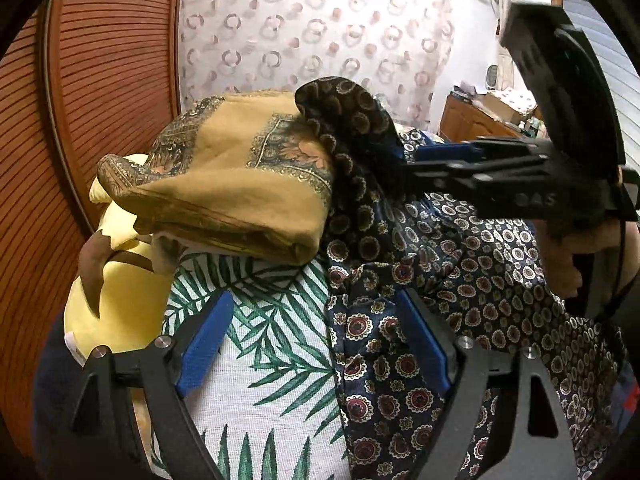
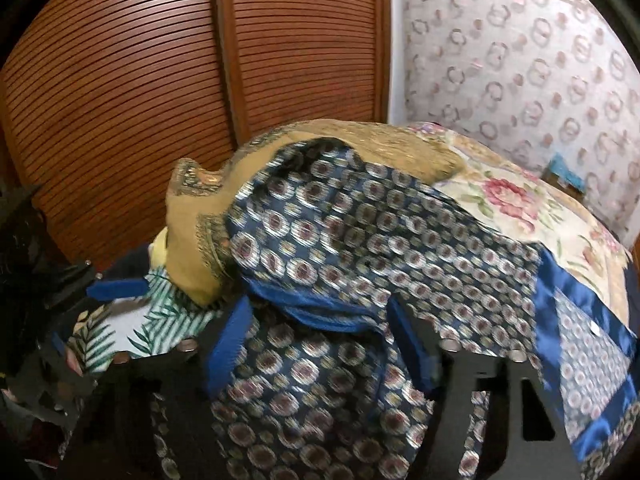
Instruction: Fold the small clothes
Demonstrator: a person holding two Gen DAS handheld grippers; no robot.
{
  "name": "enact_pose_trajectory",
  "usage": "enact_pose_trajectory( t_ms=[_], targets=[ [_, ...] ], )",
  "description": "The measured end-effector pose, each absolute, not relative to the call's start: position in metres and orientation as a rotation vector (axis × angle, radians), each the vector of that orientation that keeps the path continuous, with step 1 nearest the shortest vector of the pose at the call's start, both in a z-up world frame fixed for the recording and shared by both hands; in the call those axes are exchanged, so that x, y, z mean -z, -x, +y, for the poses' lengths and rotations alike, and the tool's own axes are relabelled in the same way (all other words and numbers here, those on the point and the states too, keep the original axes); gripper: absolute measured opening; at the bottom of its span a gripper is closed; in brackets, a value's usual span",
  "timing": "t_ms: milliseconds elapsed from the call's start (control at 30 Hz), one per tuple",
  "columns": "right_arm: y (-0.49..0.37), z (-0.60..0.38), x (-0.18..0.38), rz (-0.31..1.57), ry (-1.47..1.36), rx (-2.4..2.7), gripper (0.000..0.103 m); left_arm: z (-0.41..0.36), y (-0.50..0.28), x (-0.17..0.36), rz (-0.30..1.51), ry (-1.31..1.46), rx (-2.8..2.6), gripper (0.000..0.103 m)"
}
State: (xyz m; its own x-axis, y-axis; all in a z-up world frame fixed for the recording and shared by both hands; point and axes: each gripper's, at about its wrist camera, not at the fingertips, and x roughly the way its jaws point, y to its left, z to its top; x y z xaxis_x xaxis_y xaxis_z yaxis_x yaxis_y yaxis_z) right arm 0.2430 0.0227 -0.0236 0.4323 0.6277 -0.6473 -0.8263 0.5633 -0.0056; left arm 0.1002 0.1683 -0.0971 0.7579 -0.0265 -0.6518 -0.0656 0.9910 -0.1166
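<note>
A navy cloth with round medallion print (image 1: pixel 460 280) lies rumpled over a leaf-print cloth (image 1: pixel 272 340); it fills the right wrist view (image 2: pixel 360 248) and has a plain blue satin border (image 2: pixel 568 288). My left gripper (image 1: pixel 316 332) is open, its blue pads wide apart, the right pad at the navy cloth's edge. My right gripper (image 2: pixel 320 340) is open over the navy cloth, with a raised fold between its pads; it shows in the left wrist view (image 1: pixel 444 156) reaching into the cloth's raised dark corner (image 1: pixel 348 120).
A folded mustard cloth with paisley border (image 1: pixel 232 184) sits behind on yellow items (image 1: pixel 116 292). A slatted wooden wardrobe (image 2: pixel 160 100) stands left, patterned wallpaper (image 2: pixel 520 60) behind. A floral bedspread (image 2: pixel 520 208) lies to the right. A wooden dresser (image 1: pixel 472 120) stands far right.
</note>
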Motion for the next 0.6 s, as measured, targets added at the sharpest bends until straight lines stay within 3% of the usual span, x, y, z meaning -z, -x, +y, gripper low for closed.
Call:
enact_pose_trajectory(
  t_ms=[67, 200, 233, 500, 567, 600],
  targets=[
    [-0.243, 0.033, 0.022, 0.638, 0.358, -0.933, 0.046, 0.169, -0.102, 0.097, 0.713, 0.139, -0.024, 0.084],
    [-0.245, 0.04, 0.015, 0.63, 0.359, -0.935, 0.012, 0.169, -0.103, 0.096, 0.715, 0.141, -0.023, 0.084],
    [-0.246, 0.041, 0.012, 0.624, 0.357, -0.934, 0.008, 0.169, -0.104, 0.096, 0.716, 0.139, -0.023, 0.084],
    [-0.297, 0.002, -0.015, 0.63, 0.192, -0.635, 0.005, 0.167, -0.106, 0.096, 0.722, 0.135, -0.024, 0.084],
    [-0.311, -0.008, -0.013, 0.666, 0.171, -0.58, 0.013, 0.168, -0.106, 0.097, 0.724, 0.136, -0.024, 0.084],
    [-0.316, -0.01, -0.01, 0.692, 0.173, -0.576, 0.025, 0.168, -0.106, 0.097, 0.725, 0.135, -0.023, 0.084]
  ],
)
